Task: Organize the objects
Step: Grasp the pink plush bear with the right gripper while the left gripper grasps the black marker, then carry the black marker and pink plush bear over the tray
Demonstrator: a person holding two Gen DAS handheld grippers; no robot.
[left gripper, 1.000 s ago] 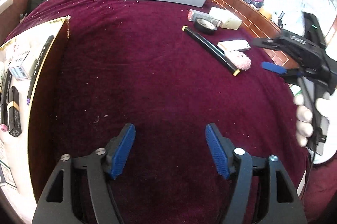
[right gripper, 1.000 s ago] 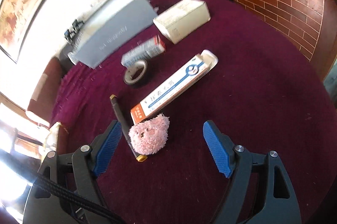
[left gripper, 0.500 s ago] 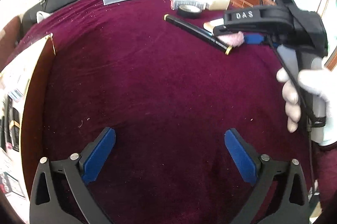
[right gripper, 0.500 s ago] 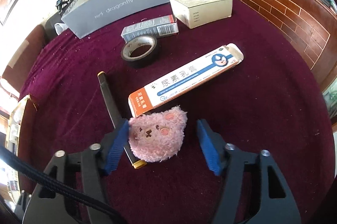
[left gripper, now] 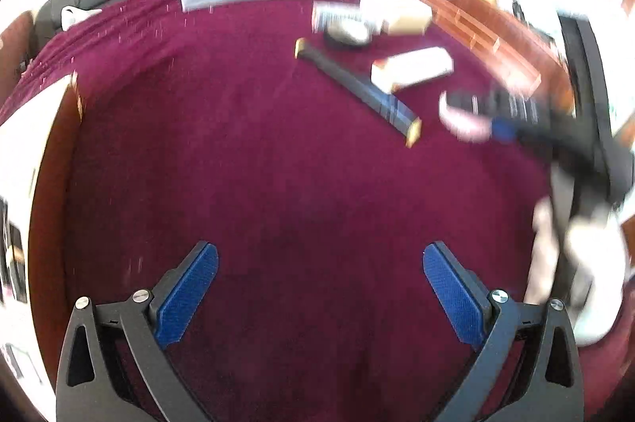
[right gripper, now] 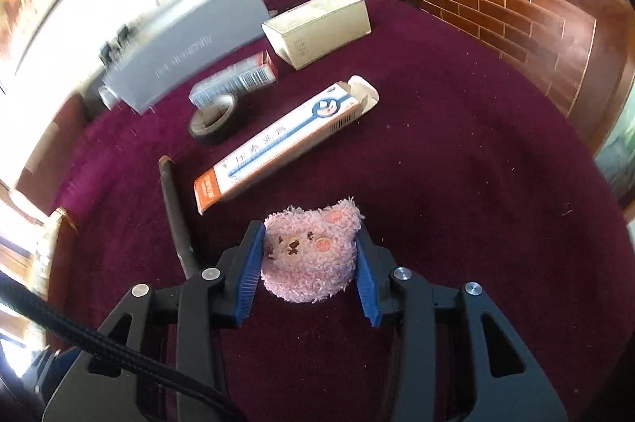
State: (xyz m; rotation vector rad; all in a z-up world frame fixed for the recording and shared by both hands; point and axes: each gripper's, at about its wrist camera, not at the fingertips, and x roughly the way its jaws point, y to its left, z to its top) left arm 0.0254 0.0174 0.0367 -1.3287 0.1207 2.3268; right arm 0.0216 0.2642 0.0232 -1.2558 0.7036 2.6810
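Observation:
My right gripper (right gripper: 309, 255) is shut on a pink plush bear head (right gripper: 311, 255) and holds it just above the maroon cloth. The bear shows blurred in the left wrist view (left gripper: 464, 122), with the right gripper (left gripper: 504, 128) around it. A black pen with gold ends (right gripper: 176, 219) lies to its left, also in the left wrist view (left gripper: 357, 89). An orange and white tube box (right gripper: 285, 150) lies behind the bear. My left gripper (left gripper: 319, 283) is open and empty above bare cloth.
A tape roll (right gripper: 214, 120), a small barcode box (right gripper: 234, 81), a cream carton (right gripper: 317, 29) and a long grey box (right gripper: 186, 49) stand further back. A wooden-edged tray (left gripper: 43, 160) with items lies at the left. A brick-pattern panel (right gripper: 516, 25) borders the right.
My right gripper has closed on the pink bear and lifted it slightly. My left gripper has stayed open while its view shifted and blurred.

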